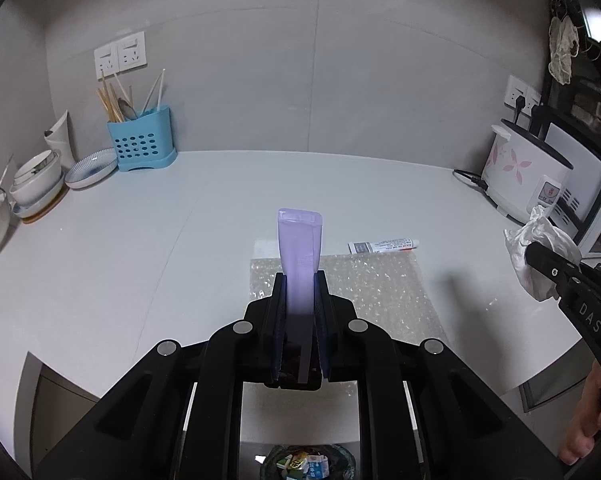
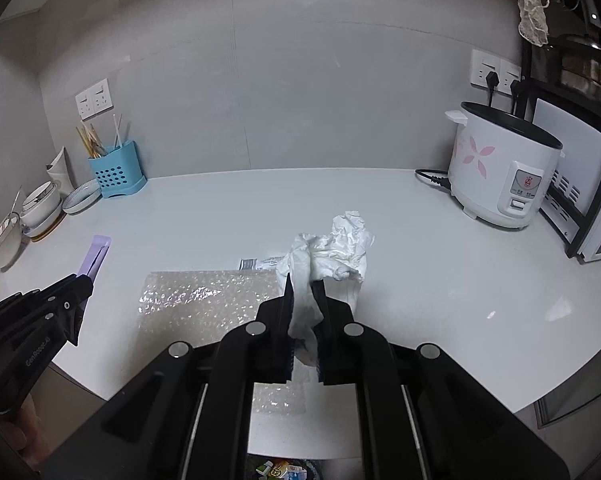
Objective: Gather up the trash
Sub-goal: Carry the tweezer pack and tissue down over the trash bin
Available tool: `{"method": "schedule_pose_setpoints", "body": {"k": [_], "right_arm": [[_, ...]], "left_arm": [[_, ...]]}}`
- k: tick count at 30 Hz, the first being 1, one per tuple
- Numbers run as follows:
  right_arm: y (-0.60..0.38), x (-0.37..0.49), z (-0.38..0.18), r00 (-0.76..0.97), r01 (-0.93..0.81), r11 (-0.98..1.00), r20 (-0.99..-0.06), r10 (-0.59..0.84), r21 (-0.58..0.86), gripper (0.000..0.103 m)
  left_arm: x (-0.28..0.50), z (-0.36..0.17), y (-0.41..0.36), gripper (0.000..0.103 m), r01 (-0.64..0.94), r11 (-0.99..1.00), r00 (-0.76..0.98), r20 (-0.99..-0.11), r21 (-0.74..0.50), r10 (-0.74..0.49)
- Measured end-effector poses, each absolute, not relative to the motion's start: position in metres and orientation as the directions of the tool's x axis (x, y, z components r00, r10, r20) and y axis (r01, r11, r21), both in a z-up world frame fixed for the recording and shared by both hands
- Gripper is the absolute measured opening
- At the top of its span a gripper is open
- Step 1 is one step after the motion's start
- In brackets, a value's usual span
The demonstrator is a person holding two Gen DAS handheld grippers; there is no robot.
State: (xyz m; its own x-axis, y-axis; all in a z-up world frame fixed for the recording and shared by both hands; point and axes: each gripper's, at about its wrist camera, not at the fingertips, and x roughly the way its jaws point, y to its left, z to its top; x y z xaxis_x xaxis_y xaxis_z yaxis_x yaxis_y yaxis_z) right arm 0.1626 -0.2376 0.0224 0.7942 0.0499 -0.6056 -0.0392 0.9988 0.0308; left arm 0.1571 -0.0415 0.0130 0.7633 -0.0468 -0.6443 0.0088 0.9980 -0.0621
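My left gripper is shut on a lilac tube and holds it above the white counter; the tube also shows in the right wrist view. My right gripper is shut on a crumpled white tissue, also seen at the right edge of the left wrist view. A sheet of bubble wrap lies flat on the counter below both grippers. A small grey and white tube lies just beyond it, partly hidden behind the tissue in the right wrist view.
A trash bin with wrappers stands below the counter's front edge. A blue utensil holder and stacked bowls stand at the back left. A rice cooker with its cord stands at the back right.
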Motion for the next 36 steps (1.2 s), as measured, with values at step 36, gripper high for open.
{"method": "schedule_pose_setpoints", "body": {"k": [36], "right_arm": [[-0.187, -0.042, -0.102, 0.826, -0.145, 0.989, -0.549, 0.126, 0.009, 0.006]], "left_arm": [[-0.045, -0.092, -0.029, 0.013, 0.018, 0.99, 0.791, -0.603, -0.137, -0.098]]}}
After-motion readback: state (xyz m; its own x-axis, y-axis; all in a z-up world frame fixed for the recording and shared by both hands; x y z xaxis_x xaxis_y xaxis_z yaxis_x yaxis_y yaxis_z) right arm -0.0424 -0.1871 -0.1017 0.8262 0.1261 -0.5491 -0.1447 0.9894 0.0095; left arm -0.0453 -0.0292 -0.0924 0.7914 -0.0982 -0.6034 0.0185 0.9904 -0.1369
